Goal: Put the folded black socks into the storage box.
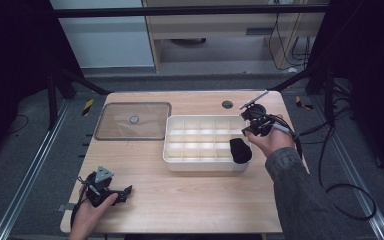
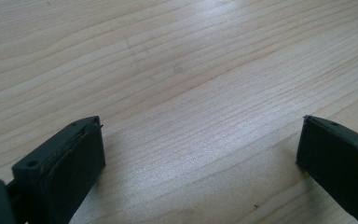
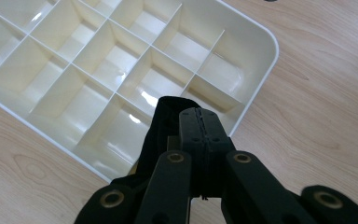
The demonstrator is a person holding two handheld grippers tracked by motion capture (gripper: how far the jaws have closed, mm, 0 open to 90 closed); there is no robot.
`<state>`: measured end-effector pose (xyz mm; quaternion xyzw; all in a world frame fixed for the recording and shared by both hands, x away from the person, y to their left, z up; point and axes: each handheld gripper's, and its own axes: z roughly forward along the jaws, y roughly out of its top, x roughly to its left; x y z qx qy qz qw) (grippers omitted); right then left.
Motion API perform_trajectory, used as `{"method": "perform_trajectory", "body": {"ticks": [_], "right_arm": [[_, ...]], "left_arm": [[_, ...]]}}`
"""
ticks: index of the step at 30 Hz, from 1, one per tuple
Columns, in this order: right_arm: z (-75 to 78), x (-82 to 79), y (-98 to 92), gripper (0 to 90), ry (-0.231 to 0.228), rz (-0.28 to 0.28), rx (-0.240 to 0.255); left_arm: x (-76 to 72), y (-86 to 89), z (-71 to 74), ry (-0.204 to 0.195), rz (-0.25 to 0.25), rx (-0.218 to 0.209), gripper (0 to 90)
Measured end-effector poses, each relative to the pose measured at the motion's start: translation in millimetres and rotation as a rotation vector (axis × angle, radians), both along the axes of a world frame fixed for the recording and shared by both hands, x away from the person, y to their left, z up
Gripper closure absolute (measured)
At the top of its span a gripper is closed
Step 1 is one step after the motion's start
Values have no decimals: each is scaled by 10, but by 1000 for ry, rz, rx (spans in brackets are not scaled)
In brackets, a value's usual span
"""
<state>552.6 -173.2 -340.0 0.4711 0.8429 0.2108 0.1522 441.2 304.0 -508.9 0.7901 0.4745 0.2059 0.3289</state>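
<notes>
Now black cloth (image 3: 156,135) hangs pinched in right claw (image 3: 200,116) above tray (image 3: 261,51).

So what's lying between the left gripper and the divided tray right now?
Nothing: in the high view only bare wooden table separates the left gripper from the white divided tray.

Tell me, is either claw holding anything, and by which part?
The right gripper pinches a black cloth by its upper edge above the white tray. The left gripper holds nothing.
</notes>
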Motion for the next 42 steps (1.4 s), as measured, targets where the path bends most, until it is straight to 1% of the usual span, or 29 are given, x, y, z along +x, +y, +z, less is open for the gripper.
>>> {"method": "perform_trajectory", "body": {"ticks": [3, 8, 11, 15, 17, 25, 33, 39, 42], "right_arm": [[-30, 18, 52, 900, 5, 11, -10], [-68, 36, 117, 900, 13, 19, -6], [-136, 33, 143, 900, 21, 23, -3], [-221, 39, 132, 900, 26, 25, -1], [-258, 41, 124, 900, 36, 22, 2], [-310, 29, 100, 900, 39, 16, 8], [-299, 38, 125, 900, 38, 21, 11], [-225, 43, 128, 900, 25, 24, 11], [-193, 42, 133, 900, 27, 22, 9]], "left_arm": [[0, 0, 0, 0, 0, 0, 1], [-2, -2, -1, -1, 2, -2, 1], [-3, 0, 0, 0, 1, -1, 1], [-3, 0, 0, 0, 1, 0, 1], [-3, 0, 0, 1, 0, 1, 1], [-3, -1, -1, 0, 0, 0, 0], [-3, 1, 2, 2, -1, 5, 0], [-3, -2, 0, 1, 2, 1, 0], [-3, -2, 0, 1, 1, 1, 0]]}}
